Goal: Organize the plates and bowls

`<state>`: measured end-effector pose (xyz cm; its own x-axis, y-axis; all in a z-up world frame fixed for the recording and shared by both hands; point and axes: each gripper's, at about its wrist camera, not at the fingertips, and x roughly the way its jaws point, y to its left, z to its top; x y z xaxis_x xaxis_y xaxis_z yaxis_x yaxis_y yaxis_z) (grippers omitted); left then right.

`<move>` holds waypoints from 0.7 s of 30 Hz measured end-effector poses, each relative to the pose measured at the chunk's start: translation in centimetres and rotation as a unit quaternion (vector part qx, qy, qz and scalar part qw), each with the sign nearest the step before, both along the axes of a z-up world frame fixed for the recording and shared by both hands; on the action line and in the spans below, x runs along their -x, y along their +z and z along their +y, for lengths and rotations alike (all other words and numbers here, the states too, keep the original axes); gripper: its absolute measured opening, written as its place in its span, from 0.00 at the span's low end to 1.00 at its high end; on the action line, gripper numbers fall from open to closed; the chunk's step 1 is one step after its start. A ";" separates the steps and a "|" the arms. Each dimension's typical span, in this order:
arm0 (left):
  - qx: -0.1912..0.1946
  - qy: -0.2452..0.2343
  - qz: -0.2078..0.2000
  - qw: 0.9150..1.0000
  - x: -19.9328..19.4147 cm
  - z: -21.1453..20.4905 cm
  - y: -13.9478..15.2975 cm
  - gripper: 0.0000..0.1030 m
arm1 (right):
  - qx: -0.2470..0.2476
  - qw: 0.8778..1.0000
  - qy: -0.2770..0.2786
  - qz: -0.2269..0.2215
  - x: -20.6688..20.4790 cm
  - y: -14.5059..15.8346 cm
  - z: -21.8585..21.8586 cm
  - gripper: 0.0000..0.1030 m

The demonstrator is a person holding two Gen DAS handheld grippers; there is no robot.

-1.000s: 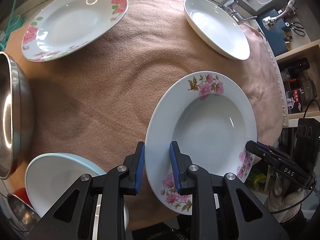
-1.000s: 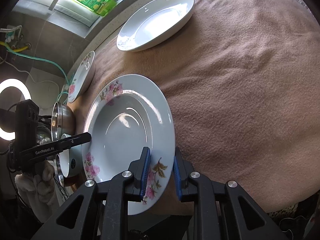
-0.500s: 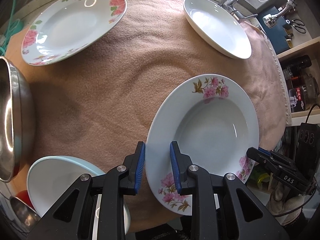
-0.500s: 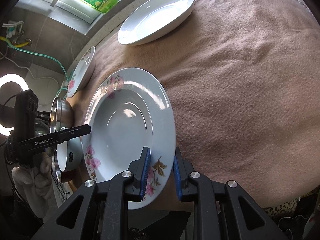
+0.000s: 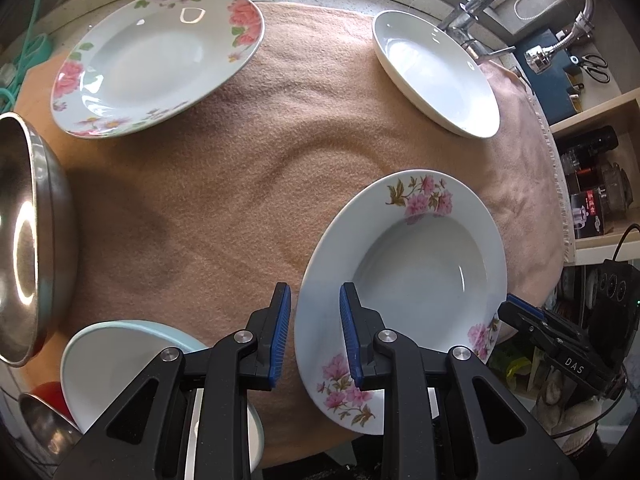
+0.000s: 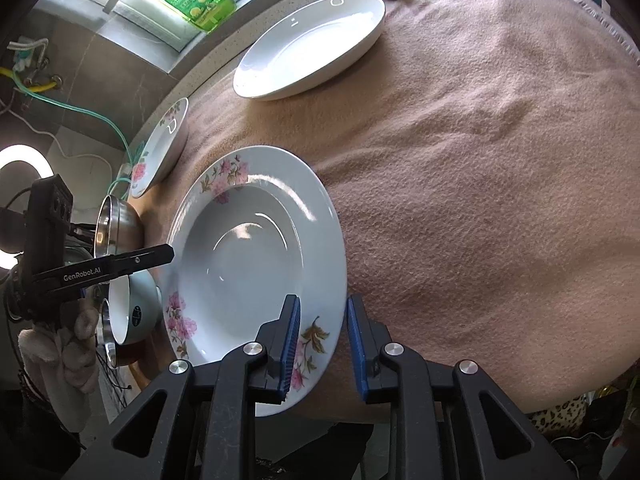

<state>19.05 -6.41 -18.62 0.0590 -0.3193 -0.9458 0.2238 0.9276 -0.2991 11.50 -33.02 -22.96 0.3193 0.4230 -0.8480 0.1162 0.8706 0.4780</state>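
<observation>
The deep floral plate (image 5: 404, 276) sits at 4 o'clock in the left wrist view, over the brown cloth (image 5: 224, 184) on the worktop; the left gripper (image 5: 314, 334) has its jaws narrowly parted astride the plate's near rim, though whether the pads press it I cannot tell; the right gripper (image 6: 322, 344) straddles the opposite rim likewise; a rose-patterned plate (image 5: 156, 60) lies at 11 o'clock, a plain white plate (image 5: 436, 72) at 1 o'clock.
</observation>
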 end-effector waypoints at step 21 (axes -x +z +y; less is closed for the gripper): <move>0.059 0.091 -0.067 0.992 0.7 4.2 6.0 0.22 | 0.021 0.996 0.008 -0.088 -0.1 5.4 -1.3 0.30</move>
<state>18.32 -2.17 -12.64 0.2475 -0.4005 -0.8823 0.1012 0.9163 -0.3876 11.58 -34.34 -17.53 0.4586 0.3942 -0.7964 0.0193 0.8916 0.4524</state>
